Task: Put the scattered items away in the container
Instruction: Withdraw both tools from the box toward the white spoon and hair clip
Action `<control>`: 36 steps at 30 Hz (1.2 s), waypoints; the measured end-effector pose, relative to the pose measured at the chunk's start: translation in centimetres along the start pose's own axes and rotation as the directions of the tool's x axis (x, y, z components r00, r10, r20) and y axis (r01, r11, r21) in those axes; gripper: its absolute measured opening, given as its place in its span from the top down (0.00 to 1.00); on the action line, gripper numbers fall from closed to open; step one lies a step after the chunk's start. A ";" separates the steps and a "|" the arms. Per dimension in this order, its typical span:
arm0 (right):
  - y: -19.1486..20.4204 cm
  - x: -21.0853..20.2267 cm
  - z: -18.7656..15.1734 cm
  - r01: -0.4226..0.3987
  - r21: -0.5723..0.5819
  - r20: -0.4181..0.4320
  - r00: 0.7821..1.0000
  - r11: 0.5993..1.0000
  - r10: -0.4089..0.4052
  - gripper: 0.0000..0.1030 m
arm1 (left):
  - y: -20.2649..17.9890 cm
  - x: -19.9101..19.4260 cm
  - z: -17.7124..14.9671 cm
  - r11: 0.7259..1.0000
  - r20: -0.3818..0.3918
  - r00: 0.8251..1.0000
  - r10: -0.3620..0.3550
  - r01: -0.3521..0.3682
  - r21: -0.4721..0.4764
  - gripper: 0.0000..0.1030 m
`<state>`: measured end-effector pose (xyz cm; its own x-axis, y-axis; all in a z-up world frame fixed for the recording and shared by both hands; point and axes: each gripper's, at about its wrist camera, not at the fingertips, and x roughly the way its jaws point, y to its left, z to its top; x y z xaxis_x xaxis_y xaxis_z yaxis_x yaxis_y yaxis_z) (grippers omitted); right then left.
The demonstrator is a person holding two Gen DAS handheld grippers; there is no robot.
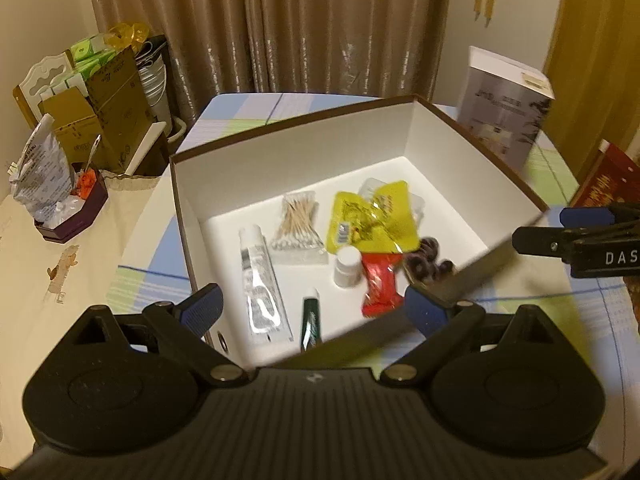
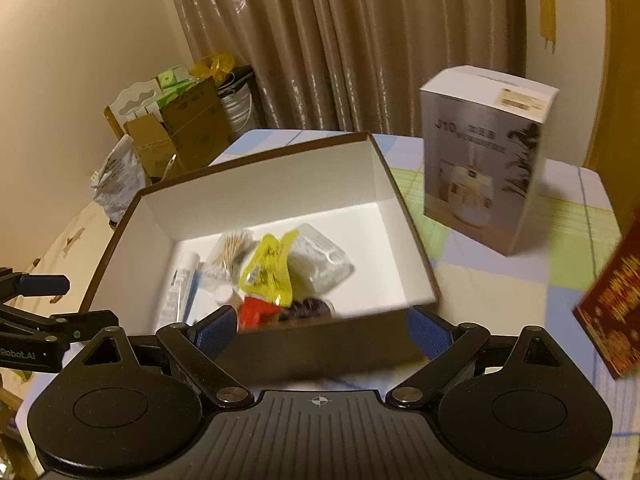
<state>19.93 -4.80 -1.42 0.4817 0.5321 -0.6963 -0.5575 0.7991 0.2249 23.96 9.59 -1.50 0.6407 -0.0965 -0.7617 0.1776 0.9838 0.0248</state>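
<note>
A brown box with white inside (image 1: 304,148) (image 2: 260,184) sits on the table. In it lie a white tube (image 1: 262,284), a bag of cotton swabs (image 1: 298,224), a yellow packet (image 1: 370,216) (image 2: 268,272), a small white bottle (image 1: 347,267), a red packet (image 1: 380,286) (image 2: 256,312), a green tube (image 1: 311,322) and dark round pieces (image 1: 426,260) (image 2: 306,308). My left gripper (image 1: 312,306) is open and empty over the box's near corner. My right gripper (image 2: 320,330) is open and empty at the box's near wall; it also shows in the left wrist view (image 1: 560,228).
A grey-white product box (image 1: 506,120) (image 2: 486,160) stands behind the container on the right. A red booklet (image 2: 612,304) is at the far right. Cardboard boxes and bags (image 1: 80,120) crowd a side table on the left. The checked tablecloth (image 2: 500,300) covers the table.
</note>
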 end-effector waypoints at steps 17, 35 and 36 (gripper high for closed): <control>-3.0 -5.0 -10.2 0.019 0.086 -0.108 0.994 0.996 -0.009 0.06 | -5.1 -1.7 -9.0 0.986 -0.045 0.991 -0.127 0.131 0.101 0.16; -6.6 -4.8 -14.2 0.098 0.123 -0.184 0.980 0.988 -0.074 0.06 | -8.7 3.9 -10.9 0.948 -0.119 0.968 -0.219 0.240 0.210 0.38; -6.7 -4.6 -14.3 0.104 0.115 -0.189 0.979 0.988 -0.081 0.06 | -8.7 4.2 -10.8 0.946 -0.123 0.968 -0.217 0.240 0.220 0.39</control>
<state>11.80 -16.66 -9.45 0.3890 0.4033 -0.8283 -0.4230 0.8769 0.2283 17.08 2.24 -11.93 0.4898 -0.2886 -0.8227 0.4858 0.8739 -0.0173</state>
